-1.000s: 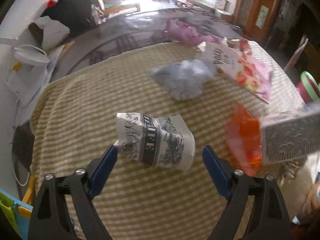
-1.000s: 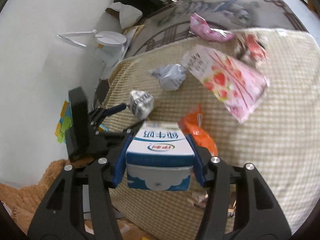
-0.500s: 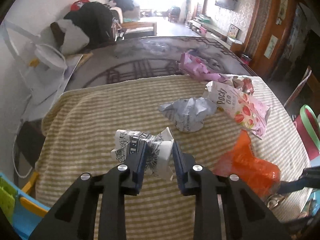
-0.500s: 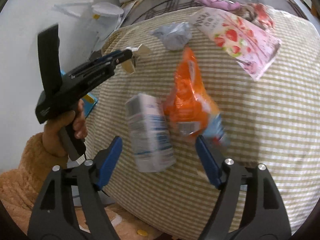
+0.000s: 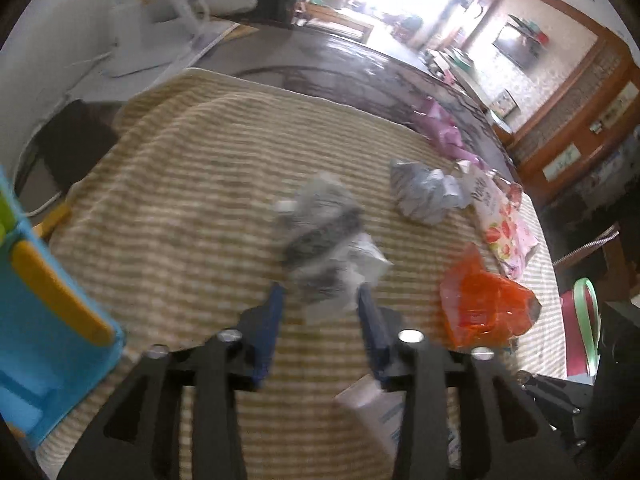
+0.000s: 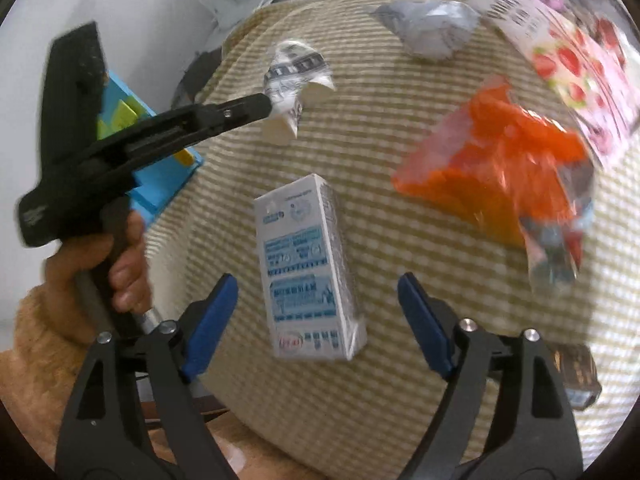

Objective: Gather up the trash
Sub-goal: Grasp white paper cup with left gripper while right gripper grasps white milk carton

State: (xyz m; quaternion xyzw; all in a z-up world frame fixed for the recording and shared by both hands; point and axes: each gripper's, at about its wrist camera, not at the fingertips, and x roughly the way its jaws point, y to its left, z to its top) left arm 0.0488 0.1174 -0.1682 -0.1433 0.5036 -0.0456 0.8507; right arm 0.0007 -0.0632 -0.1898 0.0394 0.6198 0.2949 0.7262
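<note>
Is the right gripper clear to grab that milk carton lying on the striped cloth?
Probably yes. The right gripper stands open with the milk carton lying flat between its fingers, pads not touching it, nothing in between.

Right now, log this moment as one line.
left claw: holding crumpled printed wrapper, jaws just reopened partly | right claw: open, jaws just widened, milk carton released onto striped cloth
</note>
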